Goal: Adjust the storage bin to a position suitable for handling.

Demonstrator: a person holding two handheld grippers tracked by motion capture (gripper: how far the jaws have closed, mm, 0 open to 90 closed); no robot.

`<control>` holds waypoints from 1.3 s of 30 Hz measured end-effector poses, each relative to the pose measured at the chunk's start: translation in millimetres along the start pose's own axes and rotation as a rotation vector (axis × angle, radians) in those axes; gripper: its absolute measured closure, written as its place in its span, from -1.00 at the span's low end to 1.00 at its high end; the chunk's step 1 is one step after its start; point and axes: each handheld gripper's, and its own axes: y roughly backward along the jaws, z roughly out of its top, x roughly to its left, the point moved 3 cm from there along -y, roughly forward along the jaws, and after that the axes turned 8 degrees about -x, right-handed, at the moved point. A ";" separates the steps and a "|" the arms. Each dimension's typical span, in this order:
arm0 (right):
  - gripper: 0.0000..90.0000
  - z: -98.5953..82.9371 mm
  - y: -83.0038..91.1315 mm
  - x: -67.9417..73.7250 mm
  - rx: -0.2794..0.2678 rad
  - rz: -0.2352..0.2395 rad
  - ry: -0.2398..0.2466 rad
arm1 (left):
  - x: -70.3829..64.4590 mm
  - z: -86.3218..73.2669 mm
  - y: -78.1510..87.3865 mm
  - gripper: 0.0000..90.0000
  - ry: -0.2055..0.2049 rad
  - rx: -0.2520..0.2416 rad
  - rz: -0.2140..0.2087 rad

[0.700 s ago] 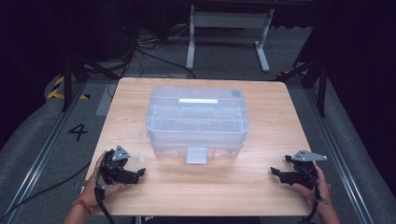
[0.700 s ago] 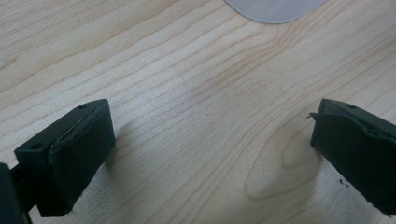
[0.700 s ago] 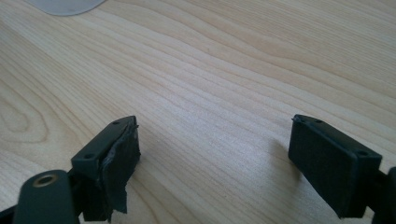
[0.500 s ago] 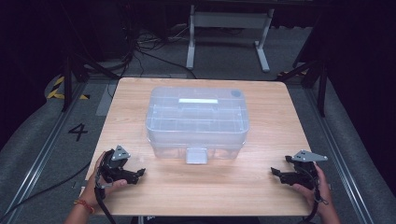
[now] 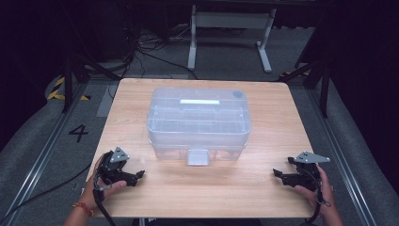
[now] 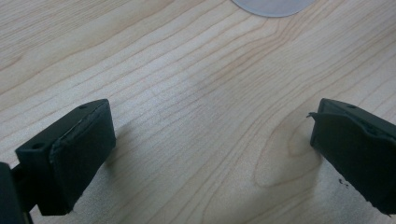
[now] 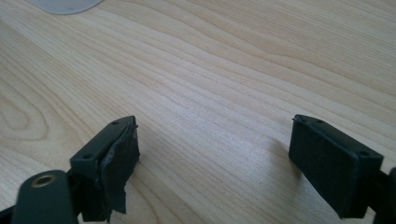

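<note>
Left black two-jaw gripper (image 5: 134, 175) spread wide, jaws low over the bare light wooden table (image 5: 282, 113), pinching nothing; right black two-jaw gripper (image 5: 278, 174) likewise spread wide over bare wood and empty. Between and ahead of both, well apart from each, a clear plastic lidded storage box (image 5: 198, 123) with a front latch, a rounded corner of pale plastic just visible at the top edge of each gripper view. Out beyond the left gripper, off the table, a black "4" (image 5: 78, 133) marked on the grey floor.
</note>
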 end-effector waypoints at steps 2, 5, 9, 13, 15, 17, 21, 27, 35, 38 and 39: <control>-0.65 -0.1 0.3 -0.2 0.001 0.001 0.003 | 0.6 0.0 0.1 -0.99 -0.007 -0.003 0.005; -0.64 0.9 1.1 -2.4 0.010 -0.012 0.009 | 1.2 0.0 0.4 -0.99 -0.013 -0.004 0.009; -0.57 2.8 2.8 -2.9 0.001 -0.019 0.009 | 1.4 -0.1 0.6 -0.99 -0.014 -0.003 0.009; -0.53 5.9 1.7 -4.7 -0.009 -0.011 0.008 | 1.4 -0.1 0.6 -0.99 -0.014 -0.002 0.009; -0.49 9.7 0.8 -6.1 -0.011 -0.020 0.030 | 1.4 -0.1 0.6 -0.99 -0.014 -0.002 0.009; -0.49 11.6 1.0 -6.5 -0.015 -0.019 0.030 | 1.4 -0.1 0.6 -0.99 -0.014 -0.002 0.009; -0.47 22.5 4.3 -7.5 -0.035 -0.017 0.044 | 1.4 -0.1 0.6 -0.99 -0.014 -0.003 0.009; -0.46 43.8 7.8 -7.2 -0.056 0.011 0.060 | 1.1 -0.2 0.6 -0.99 -0.009 -0.003 0.009; -0.44 77.6 16.1 -7.6 -0.133 0.030 0.079 | 1.4 -0.1 0.6 -0.99 -0.014 -0.003 0.009; -0.41 87.6 17.1 -6.4 -0.153 0.026 0.093 | 1.4 -0.1 0.6 -0.99 -0.014 -0.002 0.009; -0.41 92.0 17.5 -5.6 -0.158 0.029 0.102 | 1.4 -0.1 0.6 -0.99 -0.014 -0.002 0.009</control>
